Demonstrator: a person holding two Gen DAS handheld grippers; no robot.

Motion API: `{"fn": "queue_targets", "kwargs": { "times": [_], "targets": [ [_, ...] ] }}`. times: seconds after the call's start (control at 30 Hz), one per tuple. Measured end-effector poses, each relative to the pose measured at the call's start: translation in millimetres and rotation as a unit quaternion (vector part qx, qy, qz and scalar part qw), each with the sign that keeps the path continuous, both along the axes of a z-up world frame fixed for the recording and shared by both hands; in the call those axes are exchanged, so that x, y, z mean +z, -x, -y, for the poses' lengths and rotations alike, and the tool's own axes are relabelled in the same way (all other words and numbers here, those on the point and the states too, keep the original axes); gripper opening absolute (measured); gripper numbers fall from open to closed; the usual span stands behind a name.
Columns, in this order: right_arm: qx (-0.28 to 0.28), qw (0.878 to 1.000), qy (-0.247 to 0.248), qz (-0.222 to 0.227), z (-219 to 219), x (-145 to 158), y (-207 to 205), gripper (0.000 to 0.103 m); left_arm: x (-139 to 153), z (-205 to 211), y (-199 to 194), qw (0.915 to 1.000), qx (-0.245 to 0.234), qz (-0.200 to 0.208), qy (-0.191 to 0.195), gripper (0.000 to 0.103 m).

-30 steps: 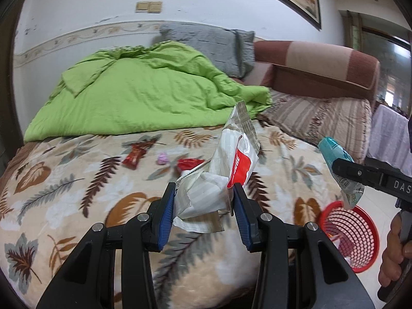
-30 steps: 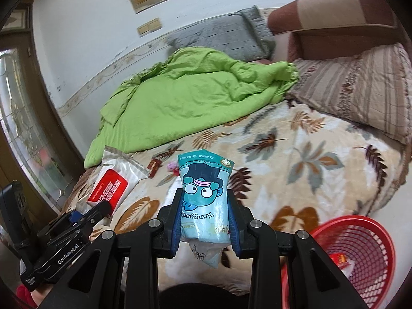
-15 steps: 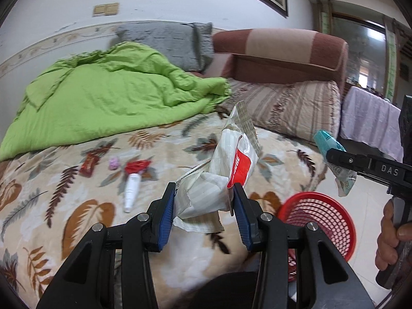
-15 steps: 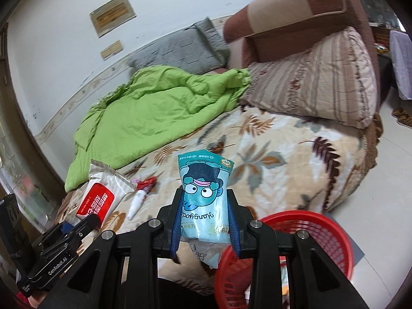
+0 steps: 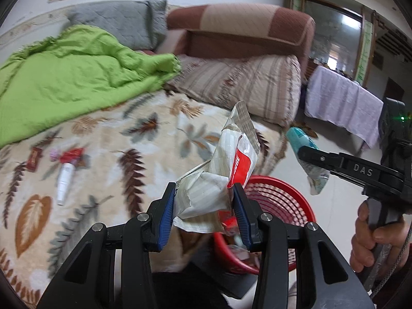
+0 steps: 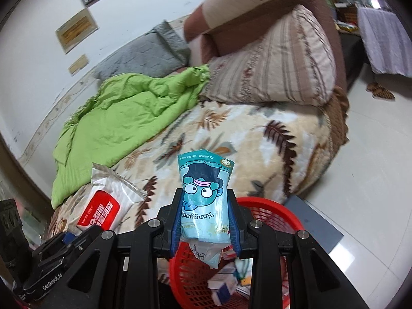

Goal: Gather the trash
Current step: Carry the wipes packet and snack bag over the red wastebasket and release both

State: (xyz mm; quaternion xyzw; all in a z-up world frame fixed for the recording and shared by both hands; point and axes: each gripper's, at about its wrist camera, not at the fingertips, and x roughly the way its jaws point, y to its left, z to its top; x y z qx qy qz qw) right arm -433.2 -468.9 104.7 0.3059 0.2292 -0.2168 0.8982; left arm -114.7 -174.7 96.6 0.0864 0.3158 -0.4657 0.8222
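A leaf-patterned bed (image 5: 144, 139) fills the view, with a crumpled green quilt (image 5: 67, 77) spread across its far side and a striped pillow (image 5: 247, 87) at the head. On the blanket lie a white tube with a red cap (image 5: 65, 175), a small red wrapper (image 5: 33, 158) and a tiny pink piece (image 5: 53, 154), close together. Down on the pale floor (image 6: 373, 159), just beside the bed's corner, sits a red basket (image 6: 273, 211) with scraps inside.
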Motion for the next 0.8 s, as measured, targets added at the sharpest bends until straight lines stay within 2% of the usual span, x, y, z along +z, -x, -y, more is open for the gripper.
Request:
{"fn": "queue_targets", "kwargs": {
  "times": [0.07, 0.2, 0.23, 0.27, 0.4, 0.43, 0.47, 0.57, 0.6, 0.67, 0.7, 0.77, 0.8],
  "targets": [
    [-0.007, 1.0, -0.012, -0.006, 6, -7, 6, 0.035, -11, 9, 5, 0.9997, -0.016, -0.013, -0.013, 0.042],
    [-0.019, 0.999, -0.031, -0.021, 13, -24, 16, 0.048, -24, 46, 46, 0.9974, -0.045, -0.038, -0.042, 0.044],
    [-0.018, 0.999, -0.038, -0.025, 14, -28, 17, 0.054, -27, 51, 55, 0.996, -0.055, -0.047, -0.052, 0.048],
    [-0.015, 0.998, -0.048, -0.029, 16, -33, 19, 0.056, -28, 56, 66, 0.9949, -0.061, -0.056, -0.058, 0.051],
    [-0.021, 0.998, -0.049, -0.03, 17, -35, 25, 0.056, -8, 100, 173, 0.9945, -0.064, -0.059, -0.058, 0.053],
    [-0.023, 0.998, -0.046, -0.027, 17, -33, 26, 0.056, -8, 92, 192, 0.995, -0.06, -0.057, -0.056, 0.054],
    [-0.025, 0.999, -0.042, -0.022, 17, -29, 27, 0.056, -7, 77, 180, 0.9956, -0.055, -0.056, -0.051, 0.055],
    [-0.016, 0.999, -0.036, -0.009, 13, -18, 22, 0.056, 7, 55, 177, 0.9973, -0.04, -0.046, -0.041, 0.056],
    [-0.013, 0.999, -0.034, -0.008, 11, -15, 19, 0.056, 17, 75, 177, 0.9976, -0.036, -0.042, -0.04, 0.056],
    [0.0, 0.999, -0.031, -0.006, 6, -10, 9, 0.056, 21, 67, 168, 0.9984, -0.021, -0.037, -0.037, 0.057],
    [0.006, 0.999, -0.032, -0.006, 4, -8, 4, 0.056, 20, 48, 152, 0.9987, -0.011, -0.038, -0.033, 0.057],
    [0.027, 0.999, -0.031, -0.009, -5, -5, -11, 0.056, 19, 56, 154, 0.9988, 0.004, -0.039, -0.028, 0.057],
    [0.034, 0.999, -0.03, -0.01, -9, -4, -17, 0.056, 17, 24, 140, 0.9987, 0.019, -0.039, -0.025, 0.057]
  ]
}}
